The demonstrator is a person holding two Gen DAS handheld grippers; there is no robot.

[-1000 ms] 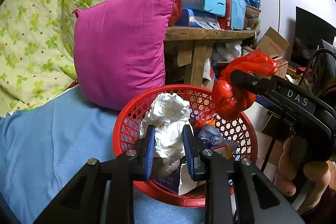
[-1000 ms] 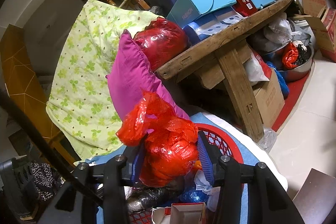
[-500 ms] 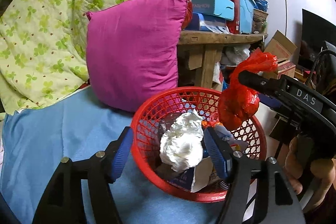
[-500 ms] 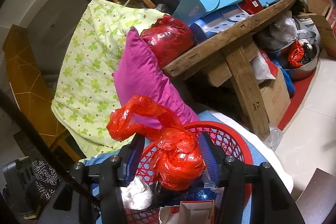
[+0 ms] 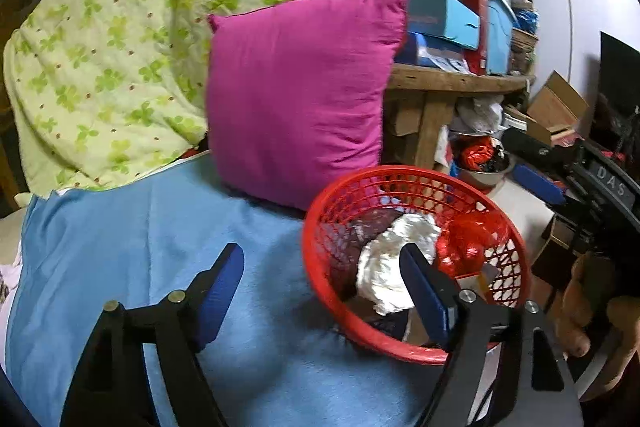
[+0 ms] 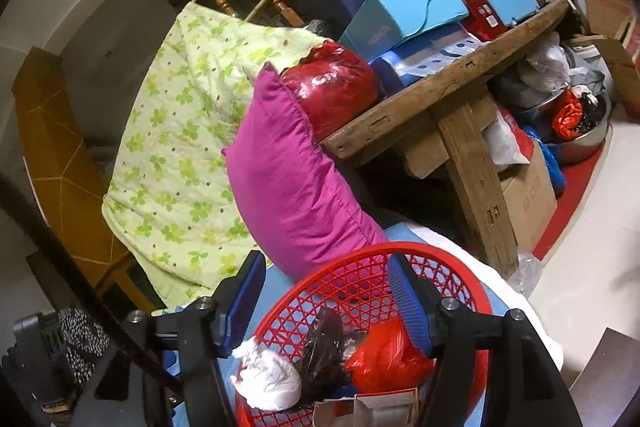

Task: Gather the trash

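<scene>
Red bag point(image 6: 386, 357) lies in basket point(image 6: 360, 281) beneath wide-open, empty right hand-held gripper point(image 6: 326, 291).

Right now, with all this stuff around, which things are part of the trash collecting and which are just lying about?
Part of the job:
red basket
white crumpled paper
red plastic bag
dark wrapper
left gripper, open
right gripper, open

Just lying about:
pink pillow
green floral quilt
wooden bench
blue boxes

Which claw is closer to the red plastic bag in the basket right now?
Right. The right claw hangs open directly above the red plastic bag in the red basket; the left claw sits beside the basket's near rim.
</scene>
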